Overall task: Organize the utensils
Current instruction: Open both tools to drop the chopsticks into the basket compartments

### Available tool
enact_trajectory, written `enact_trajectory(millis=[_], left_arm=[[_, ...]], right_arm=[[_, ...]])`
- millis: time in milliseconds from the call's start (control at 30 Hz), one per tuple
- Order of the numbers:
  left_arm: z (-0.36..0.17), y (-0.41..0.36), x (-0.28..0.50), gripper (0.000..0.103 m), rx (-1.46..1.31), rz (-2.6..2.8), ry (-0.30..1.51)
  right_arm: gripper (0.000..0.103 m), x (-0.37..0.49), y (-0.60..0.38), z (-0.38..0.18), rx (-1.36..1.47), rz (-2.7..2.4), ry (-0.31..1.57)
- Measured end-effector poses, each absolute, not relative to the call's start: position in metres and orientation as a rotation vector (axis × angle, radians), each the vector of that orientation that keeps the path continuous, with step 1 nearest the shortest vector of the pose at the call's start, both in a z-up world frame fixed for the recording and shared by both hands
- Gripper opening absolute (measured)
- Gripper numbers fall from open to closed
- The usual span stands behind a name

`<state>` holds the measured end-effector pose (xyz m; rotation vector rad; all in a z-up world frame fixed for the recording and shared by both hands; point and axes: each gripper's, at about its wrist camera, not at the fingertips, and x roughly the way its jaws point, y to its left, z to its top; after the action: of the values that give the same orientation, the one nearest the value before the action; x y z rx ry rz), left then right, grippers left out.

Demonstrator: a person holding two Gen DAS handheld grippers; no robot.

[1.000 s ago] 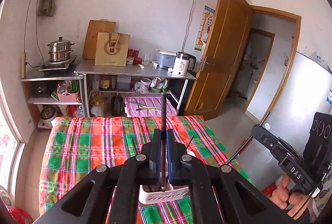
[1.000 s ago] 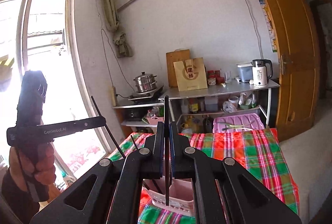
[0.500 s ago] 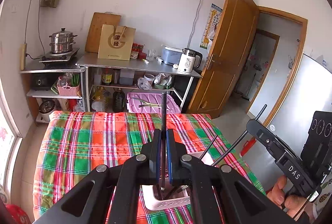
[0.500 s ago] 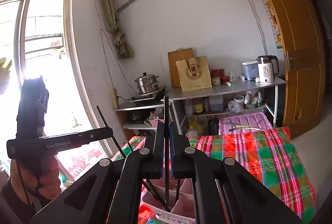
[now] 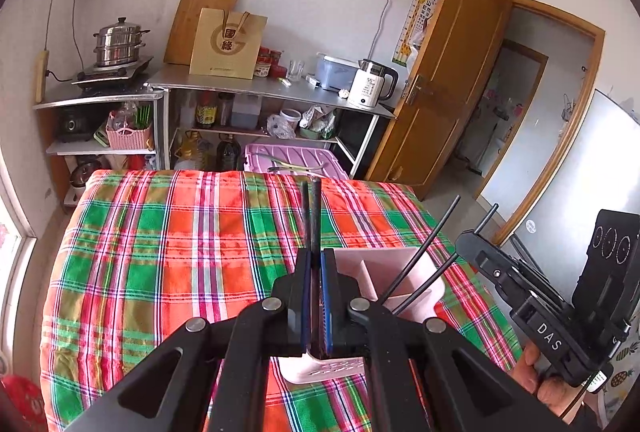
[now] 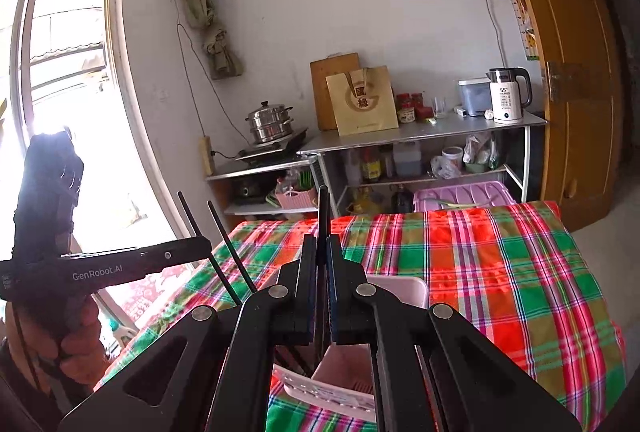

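Note:
My left gripper (image 5: 315,260) is shut on a pair of black chopsticks (image 5: 314,207) that stick up past its tips. Their lower ends reach down into a pink utensil holder (image 5: 390,264) on the plaid tablecloth (image 5: 168,252). My right gripper (image 6: 321,244) is shut on another black pair (image 6: 322,209), also standing over the same holder (image 6: 400,286). In the left wrist view the right gripper (image 5: 466,244) is at the right, and its chopsticks (image 5: 420,264) slant into the holder. In the right wrist view the left gripper (image 6: 202,246) is at the left with its chopsticks (image 6: 226,244).
A hand (image 6: 68,344) holds the left tool and fingers (image 5: 536,380) hold the right one. Behind the table stand metal shelves (image 5: 256,91) with a steamer pot (image 5: 118,41), a paper bag, a kettle (image 5: 370,83) and a purple bin (image 5: 296,159). An open wooden door (image 5: 452,71) is at the right.
Both grippers have come down toward the pink holder, which now looks larger and nearer. Each pair of chopsticks has sunk deeper into it. Both grips are unchanged.

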<state>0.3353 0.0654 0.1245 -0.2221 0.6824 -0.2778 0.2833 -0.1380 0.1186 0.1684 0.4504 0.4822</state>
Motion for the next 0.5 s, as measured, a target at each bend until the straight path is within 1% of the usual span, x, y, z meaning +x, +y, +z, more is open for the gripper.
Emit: enact_trajectory(millis=[100, 267, 333, 367, 400, 500], left_arm=[[0.114, 0.063, 0.337, 0.005, -0.220, -0.270, 0.710], [0.112, 0.064, 0.334, 0.005, -0.231, -0.272, 0.718], [0.115, 0.065, 0.328, 0.007, -0.236, -0.268, 0.712], [0.118, 0.066, 0.325, 0.009, -0.238, -0.269, 0.706], [0.120, 0.067, 0.321, 0.013, -0.240, -0.269, 0.697], [0.128, 0.069, 0.304, 0.018, -0.237, -0.264, 0.665]], right_arm=[[0.005, 0.285, -0.137, 0.110, 0.162, 0.484, 0.482], [0.005, 0.283, -0.139, 0.108, 0.148, 0.485, 0.517], [0.013, 0.277, -0.143, 0.112, 0.148, 0.483, 0.507], [0.014, 0.274, -0.146, 0.115, 0.152, 0.484, 0.501], [0.015, 0.271, -0.148, 0.118, 0.154, 0.484, 0.497], [0.015, 0.256, -0.158, 0.126, 0.155, 0.484, 0.479]])
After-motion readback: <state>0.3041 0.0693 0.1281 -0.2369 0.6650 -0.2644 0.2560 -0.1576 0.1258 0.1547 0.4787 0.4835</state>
